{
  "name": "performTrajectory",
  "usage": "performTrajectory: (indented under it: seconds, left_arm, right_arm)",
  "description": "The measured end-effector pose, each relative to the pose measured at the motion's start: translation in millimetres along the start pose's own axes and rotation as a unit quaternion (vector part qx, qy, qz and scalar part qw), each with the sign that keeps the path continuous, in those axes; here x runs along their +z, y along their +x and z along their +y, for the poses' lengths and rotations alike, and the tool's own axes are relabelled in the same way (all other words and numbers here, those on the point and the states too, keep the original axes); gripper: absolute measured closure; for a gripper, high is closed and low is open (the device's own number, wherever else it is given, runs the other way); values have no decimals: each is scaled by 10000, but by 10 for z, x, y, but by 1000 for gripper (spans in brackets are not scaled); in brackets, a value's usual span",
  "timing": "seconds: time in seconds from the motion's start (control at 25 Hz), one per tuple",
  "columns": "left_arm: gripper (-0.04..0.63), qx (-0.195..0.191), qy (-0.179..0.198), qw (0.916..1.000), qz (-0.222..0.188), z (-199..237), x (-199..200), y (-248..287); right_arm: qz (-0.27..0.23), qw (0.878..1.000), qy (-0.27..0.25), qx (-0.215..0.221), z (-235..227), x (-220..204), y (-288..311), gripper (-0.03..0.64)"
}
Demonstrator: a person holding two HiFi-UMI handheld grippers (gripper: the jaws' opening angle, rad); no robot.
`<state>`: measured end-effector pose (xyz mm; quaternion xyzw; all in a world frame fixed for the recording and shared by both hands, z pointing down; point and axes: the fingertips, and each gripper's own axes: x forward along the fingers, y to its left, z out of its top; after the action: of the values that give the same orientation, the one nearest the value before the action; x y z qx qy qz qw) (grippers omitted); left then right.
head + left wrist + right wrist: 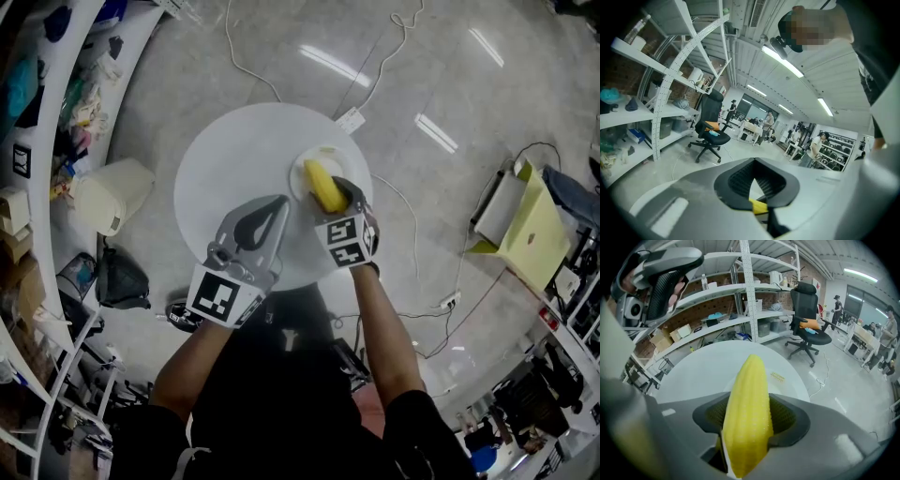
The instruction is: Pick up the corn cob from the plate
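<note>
A yellow corn cob (323,185) (750,380) sits between the jaws of my right gripper (334,194) (751,420), which is shut on it. The cob points away from the gripper, its tip over the small white plate (307,165) near the right edge of the round white table (225,169) (693,376). In the head view I cannot tell whether the cob is touching the plate. My left gripper (279,204) (755,164) hovers over the table just left of the plate. Its jaws meet at the tips and hold nothing. A sliver of yellow shows through the gap between them.
White shelving (37,141) with boxes curves along the left. A white bin (112,192) and a dark bag (122,277) stand beside the table. Cables (375,75) cross the floor. A yellow-green box (530,230) lies at the right. Beyond the table is a black office chair (808,329).
</note>
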<state>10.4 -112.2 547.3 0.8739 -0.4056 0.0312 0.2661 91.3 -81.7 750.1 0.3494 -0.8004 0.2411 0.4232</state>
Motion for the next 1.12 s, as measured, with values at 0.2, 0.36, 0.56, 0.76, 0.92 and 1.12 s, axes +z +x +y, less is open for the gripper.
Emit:
performTrajectory:
  seconds: [0.2,0.36,0.56,0.76,0.92,1.12]
  left_arm:
    - [595,-28,28,10000,-72,-66,80,-59]
    - [594,-51,82,9998,-144,-103,158,-85]
    - [594,-78,103,9997,-192,-157,213,-147]
    - [595,-124,130,9996,-225,-221,272,-208]
    - [594,-125,120,9995,-270,-215,303,-280]
    - [595,-123,162,9992,-336,-230,345,-347]
  right_arm:
    - [-52,9999,111,-65,53,14,-92,368]
    - [-116,9997,193,-133,57,57,-158,368]
    - [-159,9994,211,-240,94,87,-253,368]
    - [-195,9987,364,-308,134,112,-364,368]
    - [-247,9977,489,-395,169,149,-439,368]
    - [-356,9962,600,-515,167,186,-540,368]
